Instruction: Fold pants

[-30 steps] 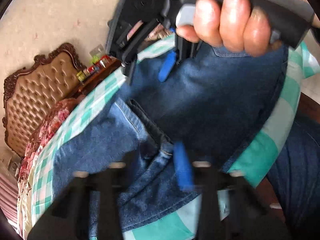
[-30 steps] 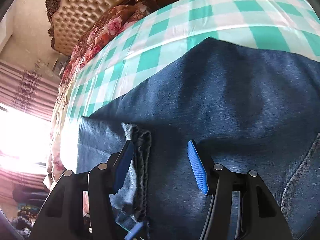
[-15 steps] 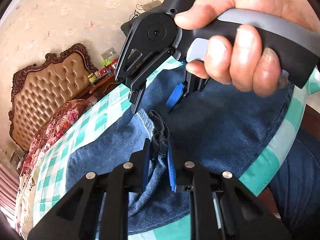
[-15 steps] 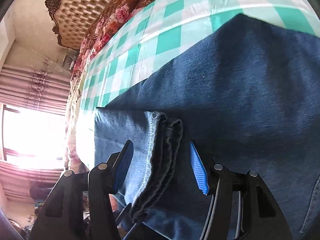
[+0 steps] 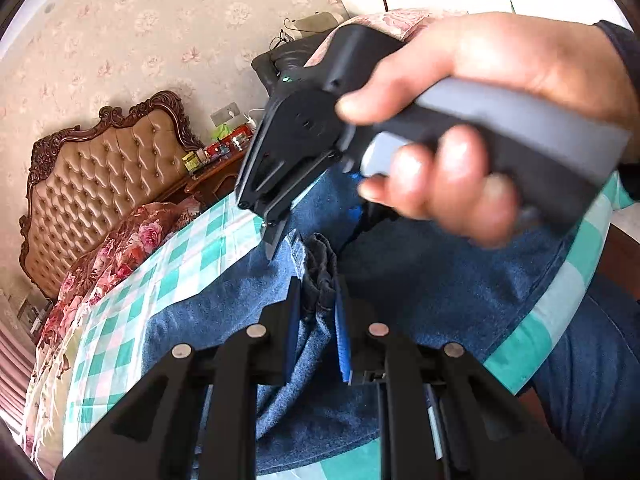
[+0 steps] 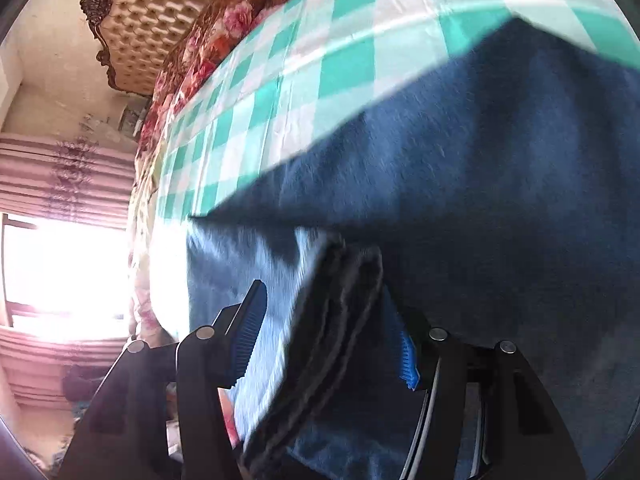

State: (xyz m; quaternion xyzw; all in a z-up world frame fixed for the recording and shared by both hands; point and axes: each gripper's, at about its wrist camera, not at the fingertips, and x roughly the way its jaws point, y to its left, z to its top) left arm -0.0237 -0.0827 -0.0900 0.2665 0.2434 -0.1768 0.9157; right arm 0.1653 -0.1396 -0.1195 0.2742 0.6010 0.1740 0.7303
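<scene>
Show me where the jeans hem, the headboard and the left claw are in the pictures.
jeans hem (image 5: 320, 276): left wrist view, on the bunched dark edge.
headboard (image 5: 112, 184): left wrist view, on the tufted panel.
left claw (image 5: 318, 332): left wrist view, midway between its blue pads.

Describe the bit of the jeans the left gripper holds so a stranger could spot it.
On the green-checked bedspread lie blue jeans. Near their middle a bunched hem edge stands up, pinched by the left gripper. It alone is raised, dark and wrinkled.
</scene>
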